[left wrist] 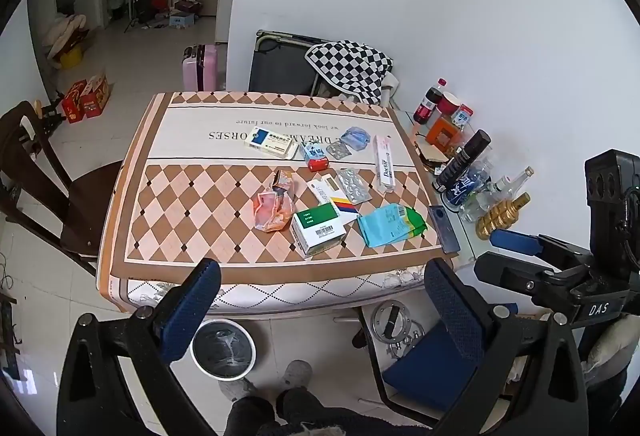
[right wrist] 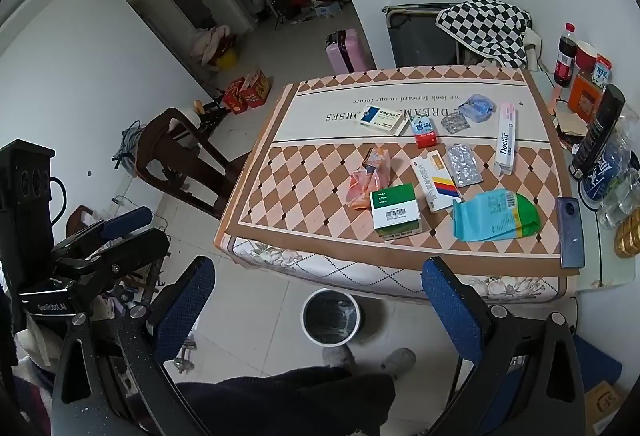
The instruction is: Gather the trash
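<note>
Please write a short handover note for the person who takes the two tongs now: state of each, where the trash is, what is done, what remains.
Left tongs: open, empty, held back from the table's near edge.
Right tongs: open, empty, also short of the table.
Trash lies on the checked tablecloth: crumpled pink wrapper, green-and-white box, teal-and-green pouch, blister packs, Doctor box, other medicine boxes farther back.
Waste bin stands on the floor below the near edge; it holds only its liner, as far as I see.
Done: nothing collected yet.
Left: every piece. The phone is probably not trash.
</note>
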The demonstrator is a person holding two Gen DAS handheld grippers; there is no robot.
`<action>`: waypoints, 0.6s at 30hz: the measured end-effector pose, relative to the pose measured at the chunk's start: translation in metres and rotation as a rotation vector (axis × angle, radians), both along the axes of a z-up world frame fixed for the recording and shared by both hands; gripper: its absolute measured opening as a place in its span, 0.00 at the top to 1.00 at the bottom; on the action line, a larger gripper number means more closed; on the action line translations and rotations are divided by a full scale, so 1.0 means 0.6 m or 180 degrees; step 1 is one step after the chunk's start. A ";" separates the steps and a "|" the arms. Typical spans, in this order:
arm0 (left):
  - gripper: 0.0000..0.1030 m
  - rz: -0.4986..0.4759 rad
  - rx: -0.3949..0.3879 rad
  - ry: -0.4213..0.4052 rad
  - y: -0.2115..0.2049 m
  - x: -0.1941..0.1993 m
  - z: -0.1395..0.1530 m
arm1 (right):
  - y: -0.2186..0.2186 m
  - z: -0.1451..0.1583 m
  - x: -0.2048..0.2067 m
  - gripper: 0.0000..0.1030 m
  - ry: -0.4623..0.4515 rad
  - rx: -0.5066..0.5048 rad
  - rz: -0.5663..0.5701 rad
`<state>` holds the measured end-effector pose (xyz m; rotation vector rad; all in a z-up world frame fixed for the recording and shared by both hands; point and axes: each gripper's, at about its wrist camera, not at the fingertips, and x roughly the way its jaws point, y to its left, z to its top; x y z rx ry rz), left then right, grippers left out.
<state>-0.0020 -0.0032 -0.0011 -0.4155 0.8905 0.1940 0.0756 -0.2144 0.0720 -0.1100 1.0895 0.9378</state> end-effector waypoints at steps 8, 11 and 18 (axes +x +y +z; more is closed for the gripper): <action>0.00 0.0003 0.0005 0.0003 0.000 0.000 0.001 | 0.001 0.000 0.002 0.00 0.0009 0.0006 0.0010; 0.00 0.0000 0.0003 -0.0002 0.000 -0.001 0.001 | 0.001 0.000 0.002 0.00 0.0007 0.0008 0.0012; 0.00 -0.0001 -0.0003 0.0000 -0.003 -0.002 -0.001 | 0.002 -0.001 0.002 0.00 0.0005 0.0005 0.0010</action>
